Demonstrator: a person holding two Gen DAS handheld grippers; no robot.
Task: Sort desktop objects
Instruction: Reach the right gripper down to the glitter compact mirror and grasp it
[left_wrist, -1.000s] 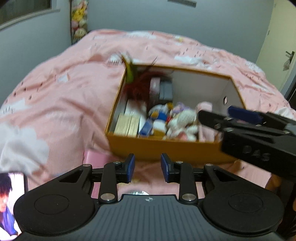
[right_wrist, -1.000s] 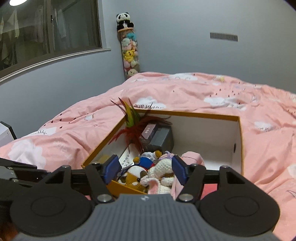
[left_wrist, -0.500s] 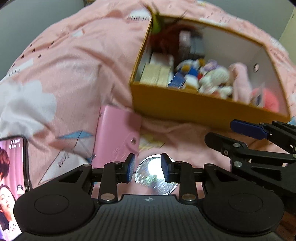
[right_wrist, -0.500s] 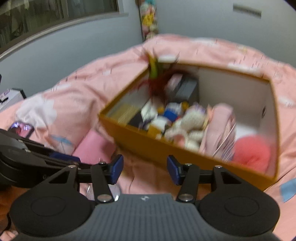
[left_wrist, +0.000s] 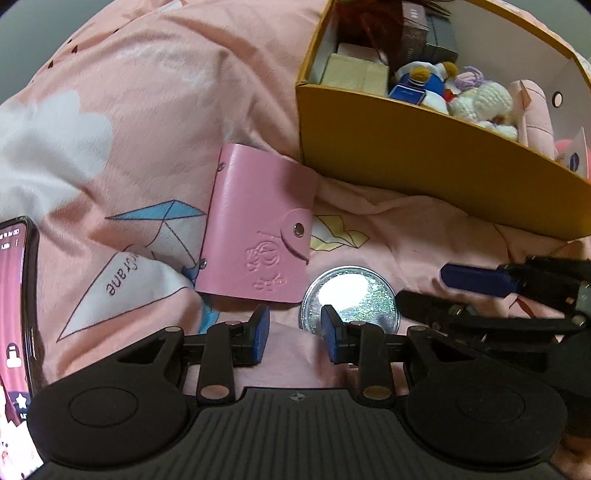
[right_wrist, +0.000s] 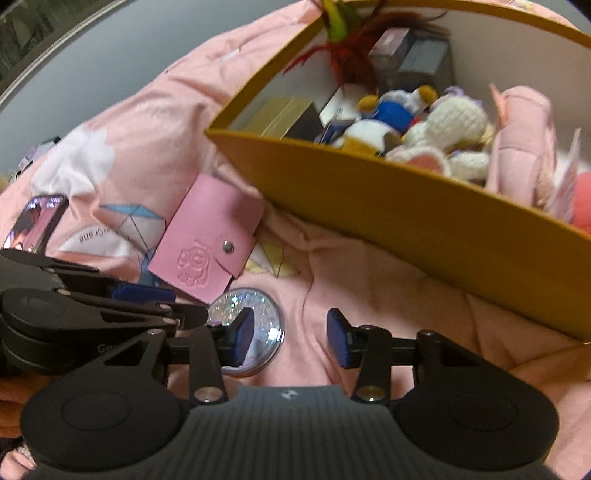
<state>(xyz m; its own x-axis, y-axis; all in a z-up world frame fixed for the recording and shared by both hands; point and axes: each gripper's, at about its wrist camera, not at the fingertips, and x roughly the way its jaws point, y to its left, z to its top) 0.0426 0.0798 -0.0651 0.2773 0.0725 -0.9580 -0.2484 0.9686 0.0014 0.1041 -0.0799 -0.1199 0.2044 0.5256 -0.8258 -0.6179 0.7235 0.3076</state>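
Covering the bed, pink quilt (left_wrist: 155, 110); left gripper (left_wrist: 294, 334) parted, right gripper (right_wrist: 290, 341) closing, both empty.

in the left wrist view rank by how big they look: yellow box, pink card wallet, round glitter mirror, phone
1. yellow box, largest by far though its right end is cut off
2. pink card wallet
3. round glitter mirror, partly behind the tongs

The phone is cut by the frame's left edge and close to the camera, so it cannot be ranked.
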